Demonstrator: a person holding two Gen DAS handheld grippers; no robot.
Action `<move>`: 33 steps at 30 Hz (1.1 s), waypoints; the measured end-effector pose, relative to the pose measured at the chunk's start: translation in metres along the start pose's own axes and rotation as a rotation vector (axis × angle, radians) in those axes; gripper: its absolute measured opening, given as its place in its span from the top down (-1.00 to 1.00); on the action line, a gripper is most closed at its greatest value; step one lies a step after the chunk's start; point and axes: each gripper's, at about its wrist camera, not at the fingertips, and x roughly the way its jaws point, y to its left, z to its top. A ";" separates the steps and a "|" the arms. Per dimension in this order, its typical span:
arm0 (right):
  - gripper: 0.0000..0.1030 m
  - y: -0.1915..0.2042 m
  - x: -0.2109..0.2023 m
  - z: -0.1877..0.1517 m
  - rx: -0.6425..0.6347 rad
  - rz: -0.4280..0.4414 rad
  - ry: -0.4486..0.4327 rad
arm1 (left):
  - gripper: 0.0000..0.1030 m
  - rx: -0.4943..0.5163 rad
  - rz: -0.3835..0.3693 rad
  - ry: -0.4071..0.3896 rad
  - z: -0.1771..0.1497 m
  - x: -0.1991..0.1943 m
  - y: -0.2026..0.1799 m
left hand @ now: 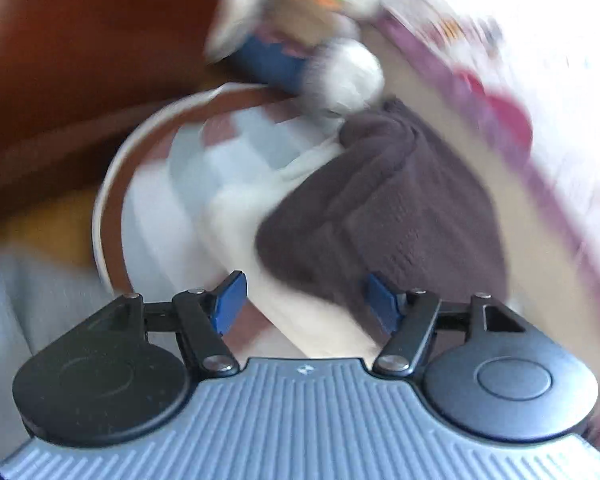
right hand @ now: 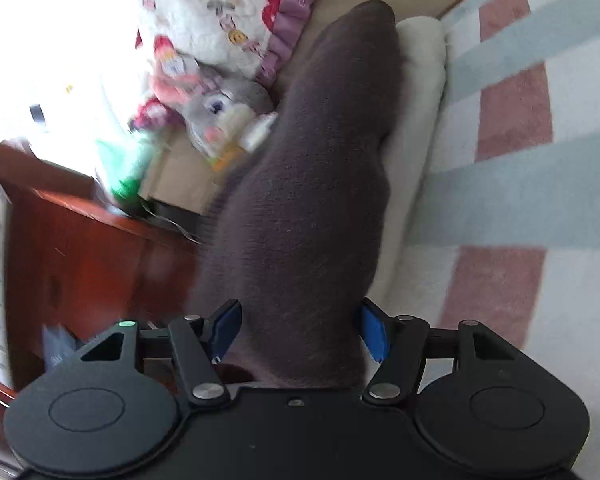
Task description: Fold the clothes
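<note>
Nearest the right wrist camera, the right gripper (right hand: 298, 330) has its two blue-padded jaws spread wide, and a dark grey-brown knitted garment (right hand: 300, 208) fills the gap between them; whether the pads actually press the cloth cannot be told. From those jaws the garment runs straight ahead as a long, narrow, bunched band, its long axis in line with the fingers, ending in a rounded tip (right hand: 374, 12) far up the view. A cream-white cloth (right hand: 418, 92) lies just beside it on its right, over a checked blanket (right hand: 512, 184) of pale blue, white and pink. In the left wrist view, heavily blurred by motion, the left gripper (left hand: 306, 300) also has its jaws apart; the same dark garment (left hand: 384, 208) sits just ahead, crumpled, leaning toward the right-hand pad, with the cream cloth (left hand: 240, 216) toward the left pad. Both grippers are close; the right sits squarely at the garment's near end. Beyond lie soft toys (right hand: 216, 112) and a reddish wooden frame (right hand: 84, 248).
</note>
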 end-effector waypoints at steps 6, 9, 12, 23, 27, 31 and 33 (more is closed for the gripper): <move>-0.29 0.028 0.003 0.004 -0.043 -0.015 0.035 | -0.24 0.084 -0.065 -0.223 -0.025 -0.012 -0.010; -0.23 0.046 0.006 0.004 -0.091 -0.022 0.045 | -0.26 0.149 -0.029 -0.250 -0.021 -0.010 -0.023; -0.23 0.054 0.008 0.008 -0.119 -0.046 0.042 | -0.29 0.112 0.018 -0.193 -0.015 0.005 -0.023; -0.35 0.035 0.023 0.014 -0.039 -0.088 0.035 | 0.28 0.185 0.067 -0.260 -0.007 0.041 -0.023; 0.26 0.031 0.031 0.017 -0.037 -0.108 0.033 | 0.47 0.441 0.216 -0.244 -0.004 0.049 -0.054; 0.50 0.042 0.037 0.026 0.065 -0.033 0.050 | 0.52 0.507 0.283 -0.292 0.031 0.038 -0.078; 0.60 0.059 0.040 0.036 0.196 0.080 0.072 | 0.55 0.505 0.342 -0.317 0.056 0.035 -0.091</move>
